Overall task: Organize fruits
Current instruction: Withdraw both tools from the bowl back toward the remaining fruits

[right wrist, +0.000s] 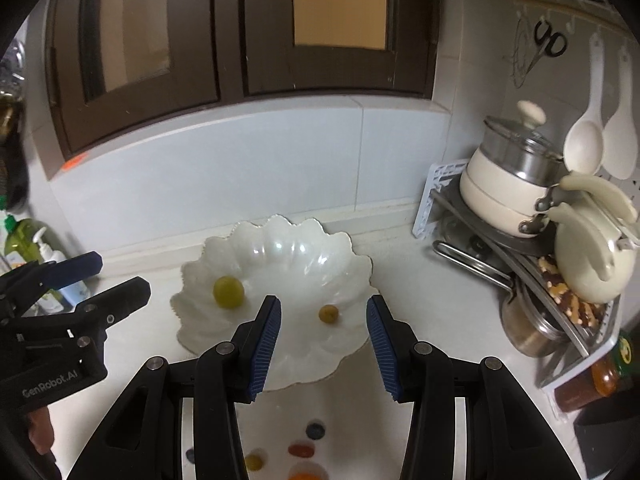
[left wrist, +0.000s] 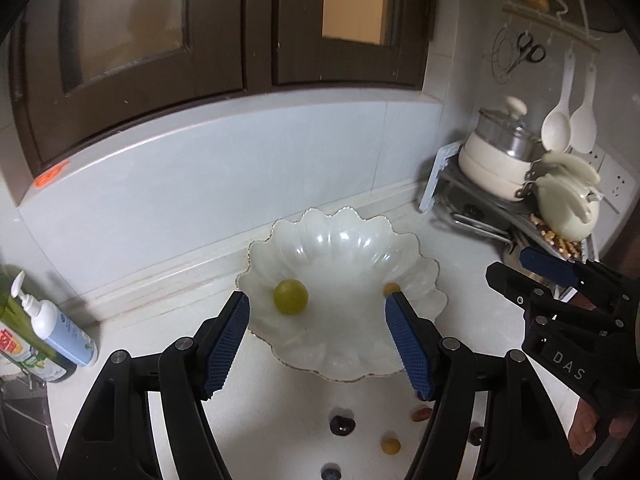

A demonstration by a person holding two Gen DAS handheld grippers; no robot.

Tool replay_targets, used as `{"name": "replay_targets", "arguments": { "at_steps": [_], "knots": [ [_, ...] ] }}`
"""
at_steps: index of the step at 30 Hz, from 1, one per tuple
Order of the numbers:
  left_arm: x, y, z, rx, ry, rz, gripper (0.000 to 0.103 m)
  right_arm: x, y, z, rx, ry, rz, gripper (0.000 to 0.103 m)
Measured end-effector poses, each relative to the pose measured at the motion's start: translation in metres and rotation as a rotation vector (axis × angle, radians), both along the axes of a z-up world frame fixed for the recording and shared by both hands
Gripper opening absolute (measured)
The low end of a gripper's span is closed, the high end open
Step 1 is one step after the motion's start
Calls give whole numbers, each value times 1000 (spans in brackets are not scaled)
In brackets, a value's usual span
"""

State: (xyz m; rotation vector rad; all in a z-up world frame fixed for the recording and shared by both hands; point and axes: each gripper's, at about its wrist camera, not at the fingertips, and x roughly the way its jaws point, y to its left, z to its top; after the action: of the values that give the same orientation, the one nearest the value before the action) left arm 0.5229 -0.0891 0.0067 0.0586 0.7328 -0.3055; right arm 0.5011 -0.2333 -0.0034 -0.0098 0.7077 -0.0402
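Bottles stand at the far left of the desk: a white pump bottle leaning beside a green one, both against the pale tiled wall under the dark wooden window frames.

Next comes the left tool, its blue-padded fingers apart with nothing between them, hanging over the near left rim of the scalloped white bowl. Inside that bowl lies a green grape toward the left, and a small yellow-orange fruit toward the right, partly hidden behind the left tool's right pad in the left wrist view and clear in the right wrist view. The two fruits are well apart.

On the desk in front of the bowl, loose fruits are scattered: a dark purple one, a blue one, a small yellow one and a reddish one.

Right of the left tool is the right tool, its fingers also apart and empty, over the near right rim of the bowl.

At the far right a rack carries a cream pot with a glass lid, more cream cookware, and a steel pan below. White spoons and black scissors hang on the wall above.
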Motion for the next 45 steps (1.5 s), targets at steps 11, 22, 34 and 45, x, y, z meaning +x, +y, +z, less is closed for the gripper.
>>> {"name": "replay_targets", "arguments": {
  "at_steps": [11,22,34,45],
  "knots": [
    [-62,12,10,-18,-100,-4,73,-57,13,6,0,-93,-5,46],
    [-104,29,9,-23,-146,19,73,-100,28,7,-6,-156,-8,46],
    [-137,34,-6,-4,-155,4,73,-132,31,-6,13,-180,-19,46],
    [-153,36,-30,18,-141,-5,73,-153,35,-33,6,-149,-35,46]
  ]
}}
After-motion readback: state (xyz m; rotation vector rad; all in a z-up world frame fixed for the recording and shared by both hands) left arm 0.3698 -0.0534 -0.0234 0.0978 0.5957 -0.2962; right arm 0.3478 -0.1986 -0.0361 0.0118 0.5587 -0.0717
